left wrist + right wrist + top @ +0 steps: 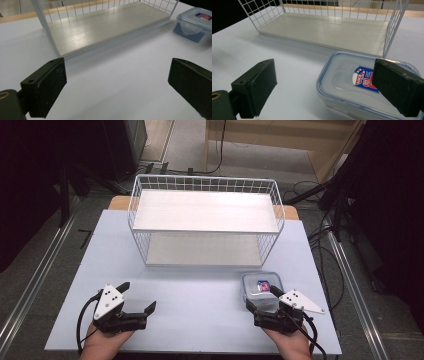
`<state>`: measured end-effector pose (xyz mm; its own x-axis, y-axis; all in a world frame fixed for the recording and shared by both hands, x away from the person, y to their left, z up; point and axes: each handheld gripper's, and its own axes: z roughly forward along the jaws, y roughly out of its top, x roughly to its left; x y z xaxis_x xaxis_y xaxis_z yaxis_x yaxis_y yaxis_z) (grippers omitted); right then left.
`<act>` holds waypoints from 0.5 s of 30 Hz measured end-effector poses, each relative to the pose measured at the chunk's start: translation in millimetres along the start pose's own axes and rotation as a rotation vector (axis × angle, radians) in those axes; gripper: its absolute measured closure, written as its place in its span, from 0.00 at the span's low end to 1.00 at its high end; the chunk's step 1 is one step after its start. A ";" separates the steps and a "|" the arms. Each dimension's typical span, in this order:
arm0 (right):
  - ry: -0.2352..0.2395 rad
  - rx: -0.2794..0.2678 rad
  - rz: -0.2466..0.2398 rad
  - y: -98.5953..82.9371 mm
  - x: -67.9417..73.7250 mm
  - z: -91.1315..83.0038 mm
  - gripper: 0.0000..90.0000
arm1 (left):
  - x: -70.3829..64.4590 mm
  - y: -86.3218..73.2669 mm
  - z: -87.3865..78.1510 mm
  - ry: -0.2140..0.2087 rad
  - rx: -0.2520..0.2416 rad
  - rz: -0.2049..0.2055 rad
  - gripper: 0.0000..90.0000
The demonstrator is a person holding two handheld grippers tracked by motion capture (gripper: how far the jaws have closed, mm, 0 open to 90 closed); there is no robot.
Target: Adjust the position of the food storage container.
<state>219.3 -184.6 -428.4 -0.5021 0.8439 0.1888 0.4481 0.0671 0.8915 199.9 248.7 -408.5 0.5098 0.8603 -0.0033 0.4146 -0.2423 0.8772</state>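
left gripper [136, 296] jaws spread wide over bare table [200, 295], holding nothing | right gripper [261, 298] jaws apart, one above clear lidded container [261, 287], gripping nothing | container sat just before white wire shelf rack [205, 217]

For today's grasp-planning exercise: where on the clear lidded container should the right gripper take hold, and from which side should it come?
Probably across the short width of the container, jaws on its two long side walls just under the lid rim, coming from the person's side. It lies flat with its lid on, directly ahead of the open right gripper, and the wire shelf rack stands behind it.
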 end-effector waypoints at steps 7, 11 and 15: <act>-0.012 0.000 0.012 -1.9 -7.6 -0.4 0.07 | 1.1 -2.2 4.8 0.001 0.015 0.010 0.03; -0.007 -0.002 0.012 -3.0 -9.2 -1.8 0.07 | -1.4 -2.2 6.3 -0.001 0.017 0.017 0.03; -0.003 -0.008 0.011 -2.3 -9.6 -4.1 0.07 | -1.7 -3.8 8.3 0.009 0.022 0.010 0.04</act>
<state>220.1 -195.0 -430.6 -0.4949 0.8461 0.1979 0.4475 0.0530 0.8927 203.8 244.5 -415.8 0.5072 0.8618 0.0099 0.4257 -0.2605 0.8665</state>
